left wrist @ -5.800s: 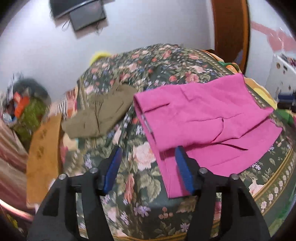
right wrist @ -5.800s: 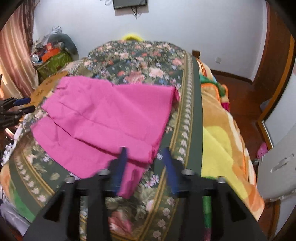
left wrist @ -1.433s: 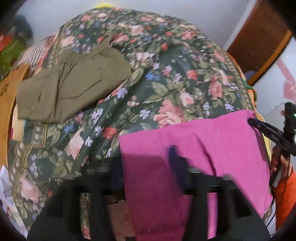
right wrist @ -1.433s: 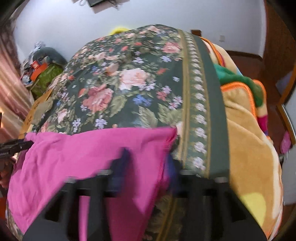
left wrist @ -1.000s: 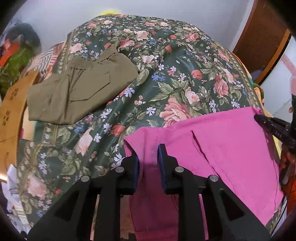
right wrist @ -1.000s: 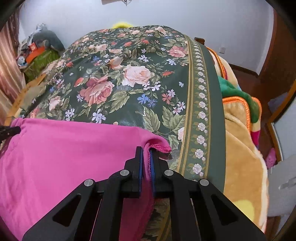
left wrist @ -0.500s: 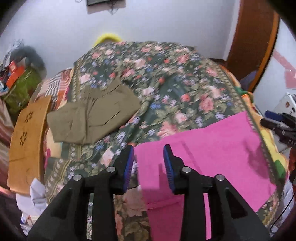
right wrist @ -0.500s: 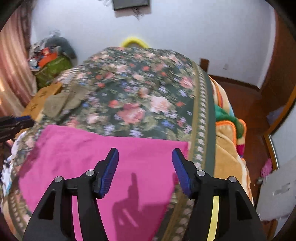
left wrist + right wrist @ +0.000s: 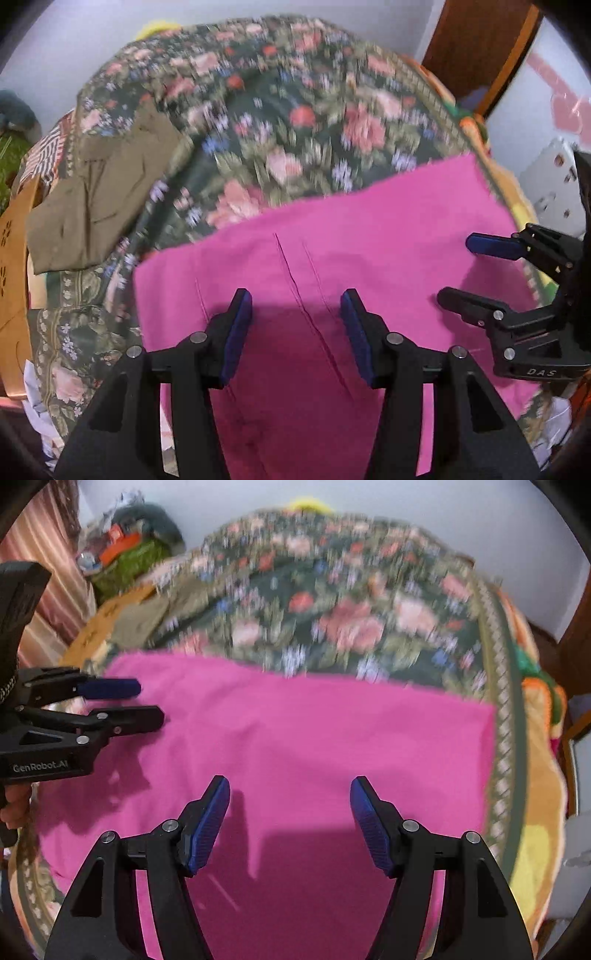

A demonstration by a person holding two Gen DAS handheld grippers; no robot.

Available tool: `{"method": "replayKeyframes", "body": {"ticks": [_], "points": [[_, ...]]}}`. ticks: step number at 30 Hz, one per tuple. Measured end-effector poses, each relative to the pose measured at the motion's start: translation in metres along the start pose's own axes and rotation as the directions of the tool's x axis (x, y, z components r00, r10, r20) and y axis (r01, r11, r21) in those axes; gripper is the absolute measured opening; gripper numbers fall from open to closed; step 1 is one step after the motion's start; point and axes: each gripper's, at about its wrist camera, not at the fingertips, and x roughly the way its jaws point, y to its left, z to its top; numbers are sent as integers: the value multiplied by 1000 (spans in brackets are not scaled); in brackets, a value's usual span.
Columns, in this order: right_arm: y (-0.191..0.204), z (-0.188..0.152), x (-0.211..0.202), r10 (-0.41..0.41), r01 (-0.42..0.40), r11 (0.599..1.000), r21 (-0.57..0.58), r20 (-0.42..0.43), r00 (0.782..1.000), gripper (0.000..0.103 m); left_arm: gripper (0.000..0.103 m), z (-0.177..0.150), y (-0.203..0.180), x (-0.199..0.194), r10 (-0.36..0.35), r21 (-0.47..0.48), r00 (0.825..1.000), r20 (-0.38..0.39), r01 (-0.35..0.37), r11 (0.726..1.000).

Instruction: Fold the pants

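The pink pants (image 9: pixel 369 229) lie folded flat on the floral bedspread (image 9: pixel 280 110) near the bed's front edge; they also show in the right wrist view (image 9: pixel 314 731). My left gripper (image 9: pixel 295 332) is open and empty, hovering over the left half of the pants. It shows from the side in the right wrist view (image 9: pixel 144 701). My right gripper (image 9: pixel 290 819) is open and empty over the middle of the pants. It shows at the right in the left wrist view (image 9: pixel 458 269).
Folded olive pants (image 9: pixel 92 195) lie on the bed's far left. A wooden board (image 9: pixel 11 266) stands by the left edge. An orange-yellow blanket (image 9: pixel 535 775) hangs on the right side. A pile of clutter (image 9: pixel 125 554) sits at the back left corner.
Both grippers let go of the pink pants' top edge, opened wide, and pulled back. They now hover closer together and lower over the folded pants.
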Motion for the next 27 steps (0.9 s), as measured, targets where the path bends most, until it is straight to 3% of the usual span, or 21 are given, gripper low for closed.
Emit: {"method": "replayKeyframes", "body": {"ticks": [4, 8, 12, 19, 27], "points": [[8, -15, 1, -34, 32, 996, -79, -16, 999, 66, 60, -10, -2, -5, 19, 62, 1000, 17, -20, 998], [7, -31, -9, -38, 36, 996, -80, -19, 999, 67, 61, -22, -3, -17, 39, 84, 998, 43, -42, 996], [5, -45, -22, -58, 56, 996, -72, -23, 998, 67, 74, -42, -2, -29, 96, 93, 993, 73, -103, 990], [-8, -76, -43, -69, 69, 998, -3, -24, 997, 72, 79, -73, 23, -48, 41, -20, 995, 87, -40, 999], [-21, -104, -65, -85, 86, 994, 60, -31, 996, 73, 80, -107, 29, -71, 36, -43, 994, 108, -32, 999]]}}
